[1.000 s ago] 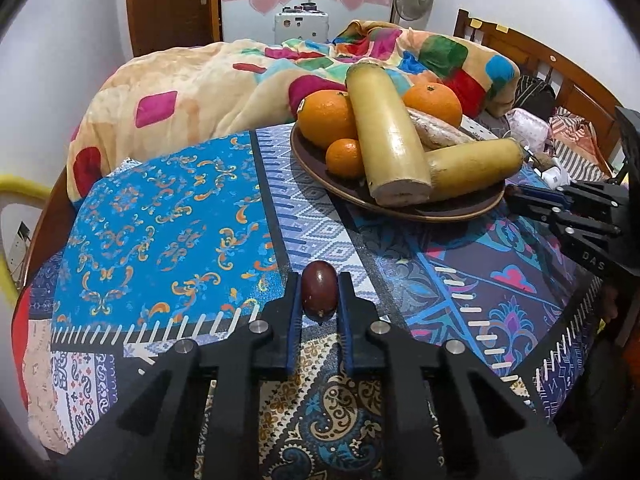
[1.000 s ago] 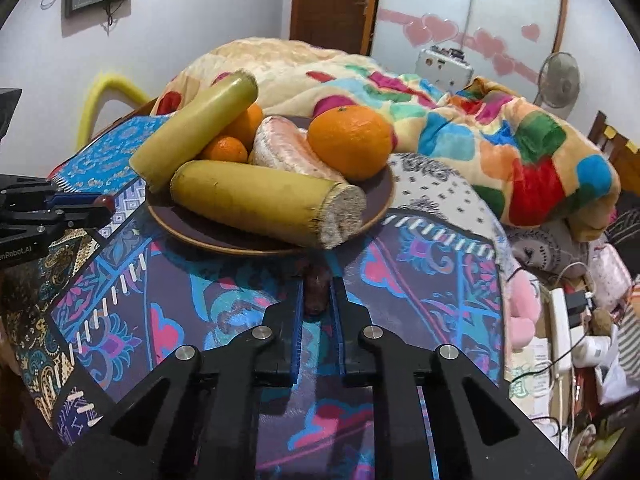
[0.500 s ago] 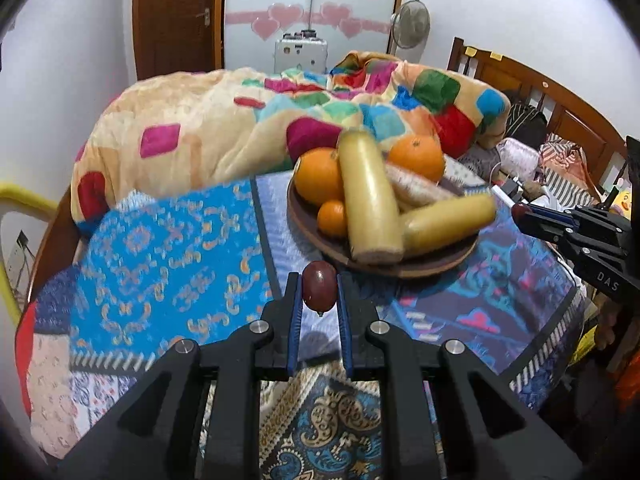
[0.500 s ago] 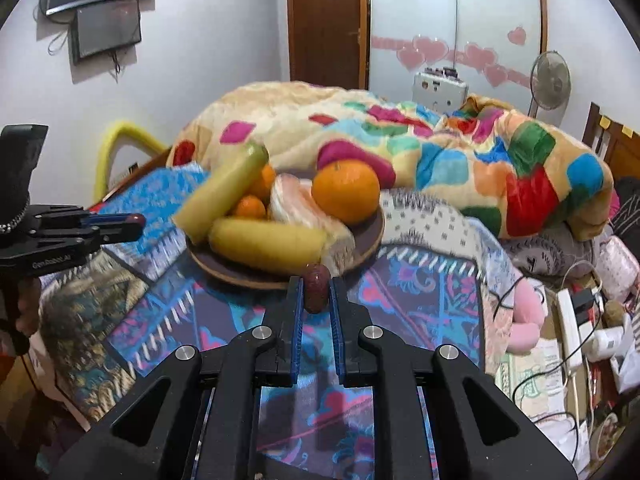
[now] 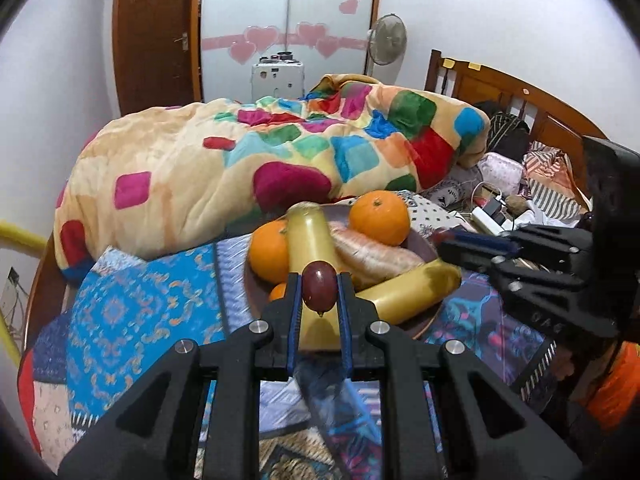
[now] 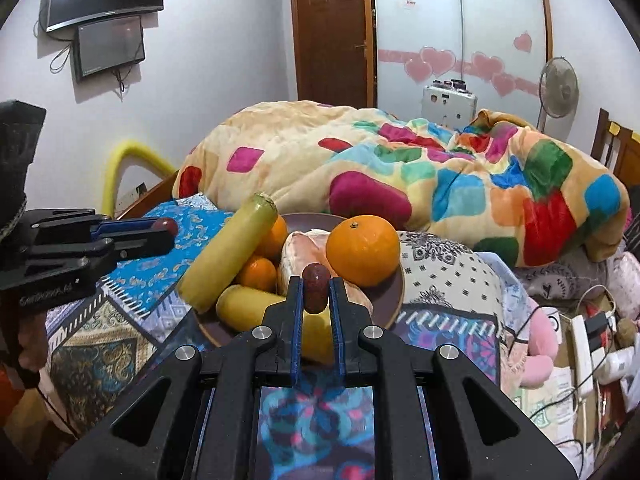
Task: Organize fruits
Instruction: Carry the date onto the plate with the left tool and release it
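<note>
My left gripper is shut on a small dark red oval fruit, held in the air above the near side of a brown plate. The plate carries oranges, two yellow cylinder-shaped fruits and a pale pink root. My right gripper is shut on a second dark red fruit, also raised above the plate. Each gripper shows in the other's view: the right gripper at the plate's right, the left gripper at its left.
The plate sits on a patterned cloth over a round table. Behind it lies a bulky patchwork blanket on a bed with a wooden headboard. Cables, a power strip and soft toys crowd the floor side at the right.
Both grippers have risen with their dark red fruits still pinched. The plate has dropped lower in both views and now sits right behind the fingertips.
</note>
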`<action>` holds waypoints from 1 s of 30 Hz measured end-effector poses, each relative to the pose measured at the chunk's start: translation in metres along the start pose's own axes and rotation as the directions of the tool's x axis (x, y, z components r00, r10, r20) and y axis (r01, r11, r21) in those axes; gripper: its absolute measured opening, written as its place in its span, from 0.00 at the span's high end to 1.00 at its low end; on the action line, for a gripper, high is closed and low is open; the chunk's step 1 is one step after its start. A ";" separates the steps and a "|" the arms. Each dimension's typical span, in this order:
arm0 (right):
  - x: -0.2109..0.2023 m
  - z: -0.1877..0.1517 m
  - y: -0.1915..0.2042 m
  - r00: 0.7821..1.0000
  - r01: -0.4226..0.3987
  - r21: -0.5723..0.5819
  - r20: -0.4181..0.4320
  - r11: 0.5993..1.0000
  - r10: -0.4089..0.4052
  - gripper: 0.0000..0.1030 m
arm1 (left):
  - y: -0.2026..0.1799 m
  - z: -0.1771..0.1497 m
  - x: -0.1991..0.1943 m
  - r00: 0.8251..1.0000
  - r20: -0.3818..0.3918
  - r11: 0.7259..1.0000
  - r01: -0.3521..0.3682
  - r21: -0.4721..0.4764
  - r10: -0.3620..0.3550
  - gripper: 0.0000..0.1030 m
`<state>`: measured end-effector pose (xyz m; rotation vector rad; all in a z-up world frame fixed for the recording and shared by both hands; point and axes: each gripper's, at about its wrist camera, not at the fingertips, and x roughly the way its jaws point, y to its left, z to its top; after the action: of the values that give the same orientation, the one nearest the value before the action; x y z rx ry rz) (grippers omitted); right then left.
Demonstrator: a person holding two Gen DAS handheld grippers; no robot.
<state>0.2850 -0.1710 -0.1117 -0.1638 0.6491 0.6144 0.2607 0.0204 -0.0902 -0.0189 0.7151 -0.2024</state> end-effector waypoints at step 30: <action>-0.011 0.004 0.002 1.000 -0.016 -0.008 0.014 1.000 0.016 0.73 | -0.020 0.010 -0.009 0.999 0.044 1.000 0.002 0.001 -0.002 0.76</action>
<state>0.2796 -0.1734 -0.1018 -0.1621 0.6353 0.6327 0.2569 0.0022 -0.0749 -0.0231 0.6714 -0.2035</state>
